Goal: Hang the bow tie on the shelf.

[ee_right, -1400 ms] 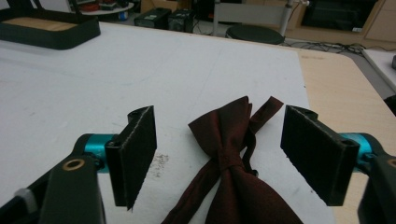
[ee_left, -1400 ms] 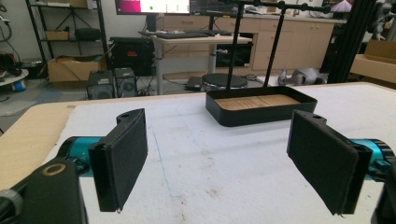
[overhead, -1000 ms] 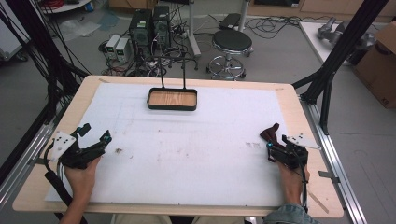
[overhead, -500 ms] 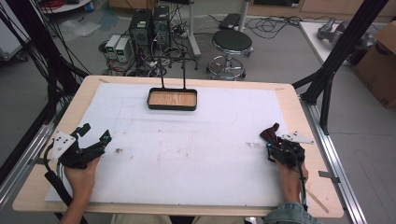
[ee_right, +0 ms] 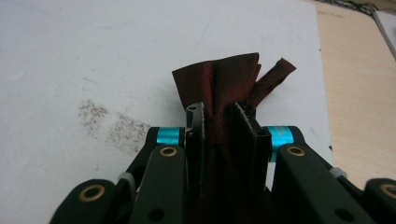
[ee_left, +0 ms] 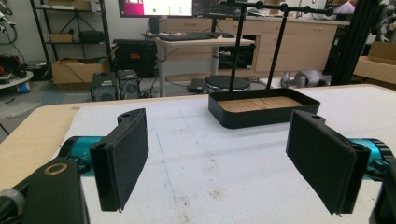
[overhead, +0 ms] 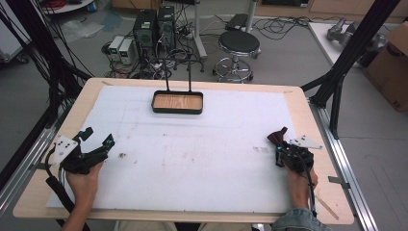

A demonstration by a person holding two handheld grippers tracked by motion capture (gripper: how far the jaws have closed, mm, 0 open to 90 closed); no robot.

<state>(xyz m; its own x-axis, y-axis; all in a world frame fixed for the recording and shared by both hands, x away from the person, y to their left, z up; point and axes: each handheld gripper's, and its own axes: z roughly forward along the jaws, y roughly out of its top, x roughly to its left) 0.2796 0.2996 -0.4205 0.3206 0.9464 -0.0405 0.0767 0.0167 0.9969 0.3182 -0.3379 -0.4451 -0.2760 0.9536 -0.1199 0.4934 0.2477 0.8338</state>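
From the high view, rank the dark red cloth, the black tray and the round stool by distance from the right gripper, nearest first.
1. Dark red cloth: clamped in the right gripper jaws.
2. Black tray: far side of the table, toward the left.
3. Round stool: on the floor beyond the table.

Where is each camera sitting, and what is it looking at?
High view: above the person's side, looking forward and down on the table; both forearms and hands show, left tongs and right tongs.
Left gripper view: on the left tongs, facing the black tray; open jaws show.
Right gripper view: on the right tongs, looking down at the white mat; jaws shut on dark red cloth.
Shared: the tray shows in the high and left gripper views.
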